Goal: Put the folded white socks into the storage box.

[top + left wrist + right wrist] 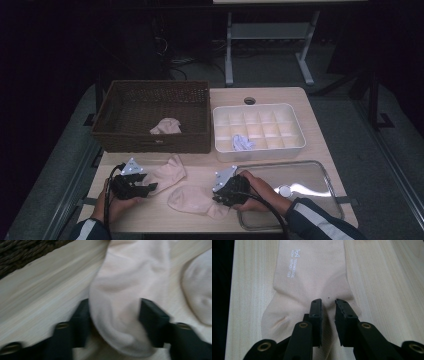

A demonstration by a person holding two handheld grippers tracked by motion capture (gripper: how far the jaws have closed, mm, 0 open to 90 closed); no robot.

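Two pale pink socks lie flat on the wooden table. The left sock (170, 172) (130, 277) has its end between the jaws of my left gripper (149, 190) (113, 312). Those jaws stand wide, one on each side of the fabric, and the sock is not bunched. The other sock (192, 199) (312, 272), with small white print on it, lies under my right gripper (218, 196) (328, 302). Its jaws are a narrow gap apart over the sock's near end, with a slight crease of fabric between them. This sock also shows at the right edge (200, 295) of the left gripper view.
A brown wicker basket (150, 140) at the back left holds a pink sock bundle (166, 126). A white divided organizer (260, 152) beside it holds a rolled white sock (242, 143). A clear lid (310, 175) with a knob lies at the right, beside my right hand.
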